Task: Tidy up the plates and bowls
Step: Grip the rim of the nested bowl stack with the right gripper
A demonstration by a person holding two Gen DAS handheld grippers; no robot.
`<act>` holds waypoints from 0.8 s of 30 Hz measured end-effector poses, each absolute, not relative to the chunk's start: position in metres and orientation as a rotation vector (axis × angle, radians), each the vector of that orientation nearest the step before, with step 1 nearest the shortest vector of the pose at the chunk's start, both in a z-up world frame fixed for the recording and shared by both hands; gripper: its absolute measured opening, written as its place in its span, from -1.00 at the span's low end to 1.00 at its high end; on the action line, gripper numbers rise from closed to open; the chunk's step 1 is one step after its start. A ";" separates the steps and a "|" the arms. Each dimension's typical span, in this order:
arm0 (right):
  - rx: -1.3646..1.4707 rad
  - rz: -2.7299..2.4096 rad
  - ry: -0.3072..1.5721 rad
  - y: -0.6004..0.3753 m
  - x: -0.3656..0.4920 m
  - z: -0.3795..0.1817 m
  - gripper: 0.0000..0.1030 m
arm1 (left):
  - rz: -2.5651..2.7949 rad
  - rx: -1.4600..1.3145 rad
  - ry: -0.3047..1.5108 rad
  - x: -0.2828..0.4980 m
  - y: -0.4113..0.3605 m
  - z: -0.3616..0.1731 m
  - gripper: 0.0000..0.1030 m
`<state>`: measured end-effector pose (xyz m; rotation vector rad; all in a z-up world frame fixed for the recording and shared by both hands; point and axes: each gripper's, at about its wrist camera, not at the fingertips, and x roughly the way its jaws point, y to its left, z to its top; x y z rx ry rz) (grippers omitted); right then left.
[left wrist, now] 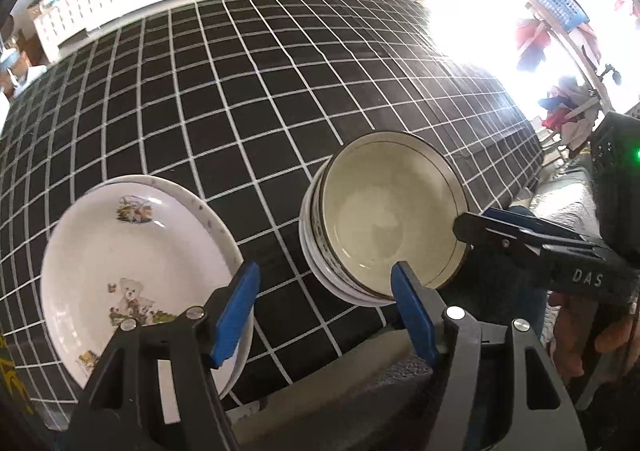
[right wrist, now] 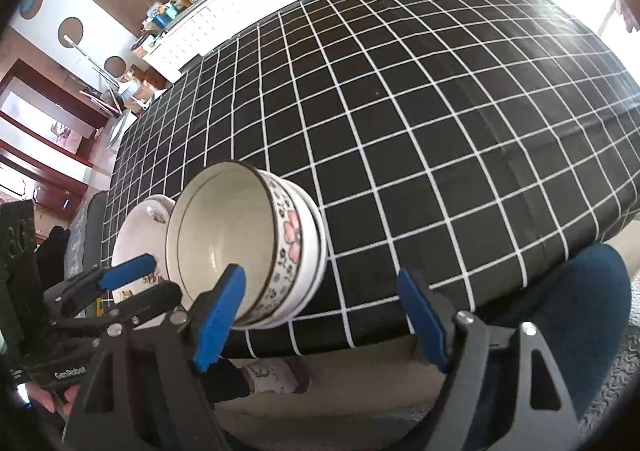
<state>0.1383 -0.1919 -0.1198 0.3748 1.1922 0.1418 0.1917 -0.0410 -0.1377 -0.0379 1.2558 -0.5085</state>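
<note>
Two stacks sit at the near edge of the table (left wrist: 280, 91), which wears a black cloth with a white grid. The stack of bowls (left wrist: 384, 219), at about 5 o'clock in the left wrist view, shows at least three nested bowls; the top one has a cream inside, a dark rim line and pink flowers outside. At 8 o'clock lies the stack of plates (left wrist: 132, 263), two plates, the upper printed with teddy bears.

The left gripper (left wrist: 326, 315) hangs over the gap between the stacks, jaws apart, holding nothing. The right gripper (right wrist: 322, 321) is likewise spread and empty, one pad just beside the bowls' rim. It reads "DAS"; the left reads "GenRobot".
</note>
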 end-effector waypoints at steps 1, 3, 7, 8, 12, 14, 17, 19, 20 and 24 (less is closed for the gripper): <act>0.371 0.137 1.195 -0.192 0.140 -0.120 0.59 | -0.520 -0.041 1.265 0.194 -0.041 -0.140 0.28; 0.362 0.134 1.208 -0.191 0.143 -0.123 0.59 | -0.526 -0.038 1.272 0.197 -0.040 -0.145 0.28; 0.378 0.142 1.228 -0.191 0.146 -0.129 0.59 | -0.554 -0.047 1.292 0.201 -0.041 -0.150 0.28; 0.379 0.146 1.236 -0.190 0.148 -0.130 0.59 | -0.564 -0.053 1.301 0.204 -0.042 -0.152 0.28; 0.388 0.159 1.267 -0.186 0.153 -0.137 0.59 | -0.590 -0.061 1.325 0.210 -0.043 -0.161 0.28; 0.390 0.160 1.278 -0.186 0.156 -0.141 0.59 | -0.605 -0.067 1.343 0.213 -0.043 -0.167 0.28; 0.407 0.164 1.299 -0.190 0.158 -0.146 0.59 | -0.643 -0.093 1.373 0.215 -0.042 -0.174 0.28; 0.408 0.160 1.306 -0.194 0.159 -0.148 0.59 | -0.655 -0.094 1.383 0.216 -0.044 -0.177 0.28; 0.406 0.161 1.309 -0.194 0.159 -0.150 0.59 | -0.658 -0.090 1.387 0.217 -0.044 -0.179 0.28; 0.421 0.175 1.335 -0.198 0.158 -0.157 0.59 | -0.666 -0.085 1.408 0.218 -0.047 -0.185 0.28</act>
